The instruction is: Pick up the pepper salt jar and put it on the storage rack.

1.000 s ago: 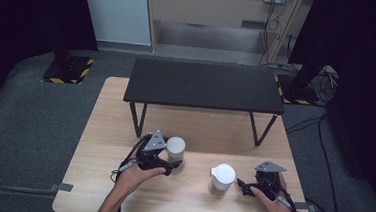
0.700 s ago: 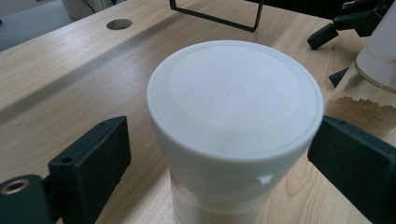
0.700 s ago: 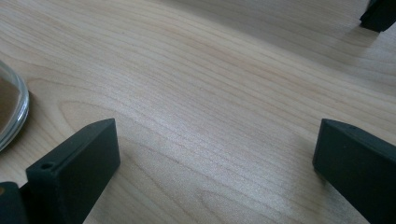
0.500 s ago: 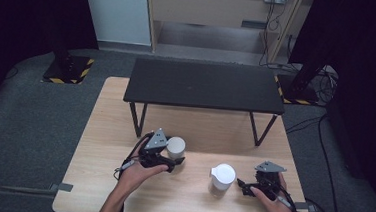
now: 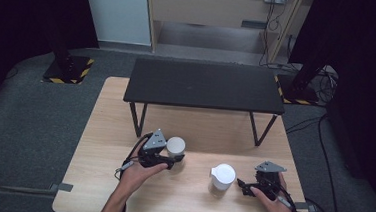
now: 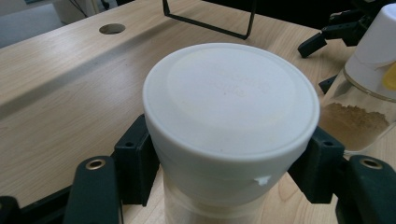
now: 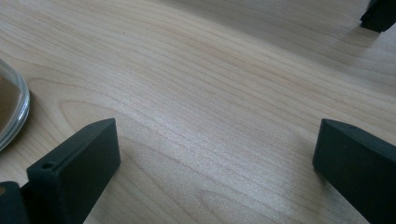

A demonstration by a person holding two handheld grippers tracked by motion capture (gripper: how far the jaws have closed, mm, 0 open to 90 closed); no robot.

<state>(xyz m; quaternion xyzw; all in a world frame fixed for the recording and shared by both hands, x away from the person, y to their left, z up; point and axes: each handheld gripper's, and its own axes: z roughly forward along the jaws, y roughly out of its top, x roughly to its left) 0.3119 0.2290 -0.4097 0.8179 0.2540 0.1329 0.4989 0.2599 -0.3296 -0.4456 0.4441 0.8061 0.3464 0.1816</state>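
Almost nothing has shifted over the last second: your left gripper (image 5: 171, 160) has stayed clamped on the white-lidded jar (image 6: 231, 121), and your right gripper (image 5: 243, 185) has kept its place by the other jar. In the left gripper view the jaws pinch the white lid from both sides, with the jar standing on the wooden table (image 5: 194, 131) in front of the black bench (image 5: 205, 84). Your right gripper's jaws are spread wide over bare wood, holding nothing, just beside the spout-lidded jar of brown powder (image 5: 222, 176). Since your grip sits on the lid rather than the glass below, I'd judge that lifting now could pull the lid loose or let the jar drop, and a careless right sweep could tip the powder jar.
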